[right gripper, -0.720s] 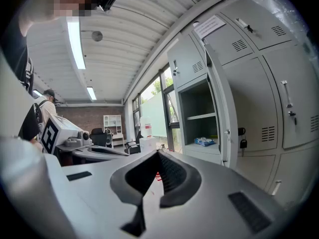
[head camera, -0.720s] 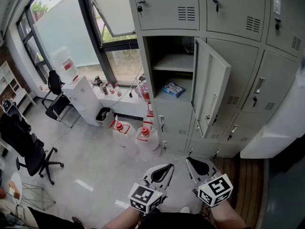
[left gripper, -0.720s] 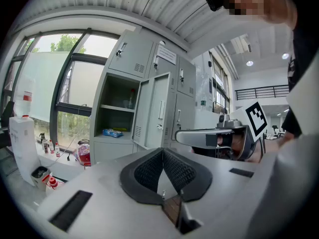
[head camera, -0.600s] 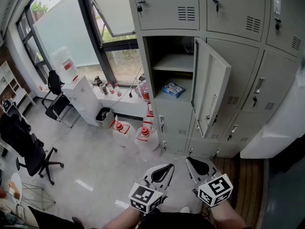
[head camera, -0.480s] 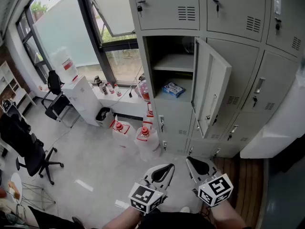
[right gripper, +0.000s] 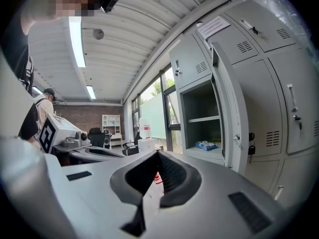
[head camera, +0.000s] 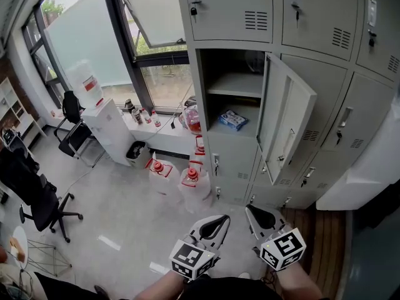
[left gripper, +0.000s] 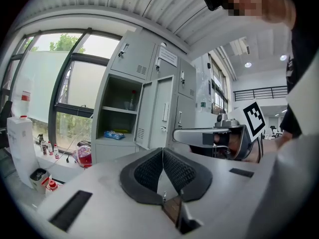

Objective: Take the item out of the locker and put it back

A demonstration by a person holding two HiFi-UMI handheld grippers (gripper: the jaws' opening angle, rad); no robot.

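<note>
One locker in the grey bank stands open, its door swung out to the right. On its lower shelf lies a small blue packet, which also shows in the left gripper view as the blue packet and in the right gripper view as the blue packet. My left gripper and right gripper hover side by side low in the head view, well short of the locker. Both are shut with nothing between their pads.
Water jugs with red caps stand on the floor below the locker. A white dispenser and a low window ledge with small bottles sit at left. Black office chairs stand at far left. A white cabinet flanks the right.
The head view has shifted slightly, so the lockers sit a little lower and further right in frame. Both grippers stay where they were, still shut.
</note>
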